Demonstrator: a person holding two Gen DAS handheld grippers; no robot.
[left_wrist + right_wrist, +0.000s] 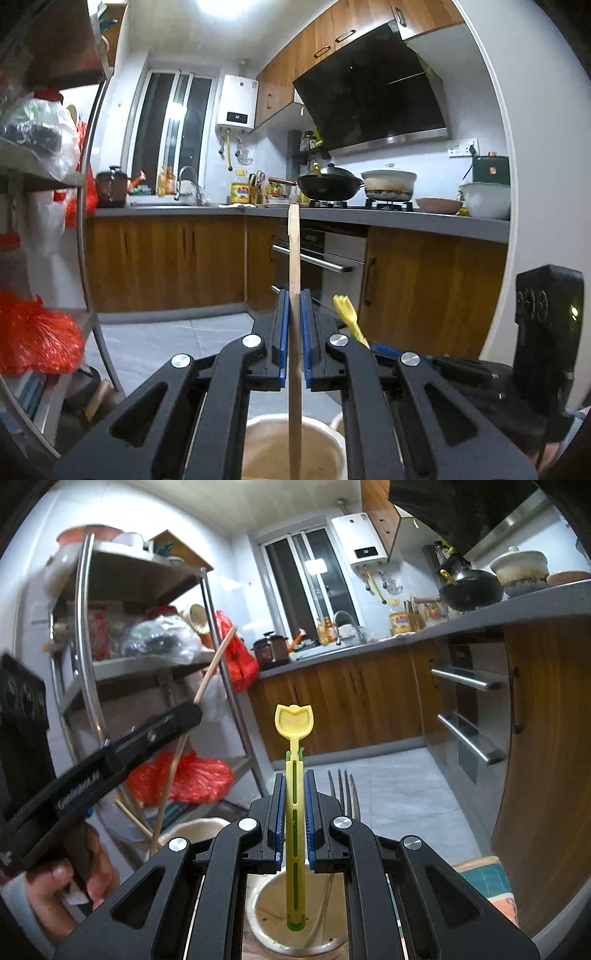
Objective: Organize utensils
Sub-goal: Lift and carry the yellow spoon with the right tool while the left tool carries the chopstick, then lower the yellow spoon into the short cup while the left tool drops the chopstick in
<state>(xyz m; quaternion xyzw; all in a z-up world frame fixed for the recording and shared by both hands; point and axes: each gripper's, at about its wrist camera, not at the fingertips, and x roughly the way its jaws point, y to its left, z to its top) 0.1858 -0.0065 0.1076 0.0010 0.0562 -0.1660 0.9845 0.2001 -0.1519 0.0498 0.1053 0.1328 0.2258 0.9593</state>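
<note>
My left gripper (pixel 294 295) is shut on a wooden chopstick (pixel 294 251), held upright with its lower end inside a beige cup (pixel 266 428) below. My right gripper (pixel 294 779) is shut on a yellow-green tulip-topped utensil (pixel 294 723), upright, with its lower end in a second beige cup (pixel 266 904). A metal fork (pixel 345 790) stands in that cup, just right of the right gripper. In the right wrist view the left gripper (pixel 192 710) shows at left with the chopstick (pixel 216 661) through it, over its own cup (pixel 192 829). The yellow utensil's top (pixel 345 306) shows in the left wrist view.
A metal shelf rack (pixel 85 627) with red bags (pixel 184 775) stands at left. Wooden cabinets (pixel 166 258), an oven (pixel 317 251) and a grey counter (pixel 406 218) with wok (pixel 328 181) and pot lie ahead. Grey tiled floor (pixel 399 797) lies below.
</note>
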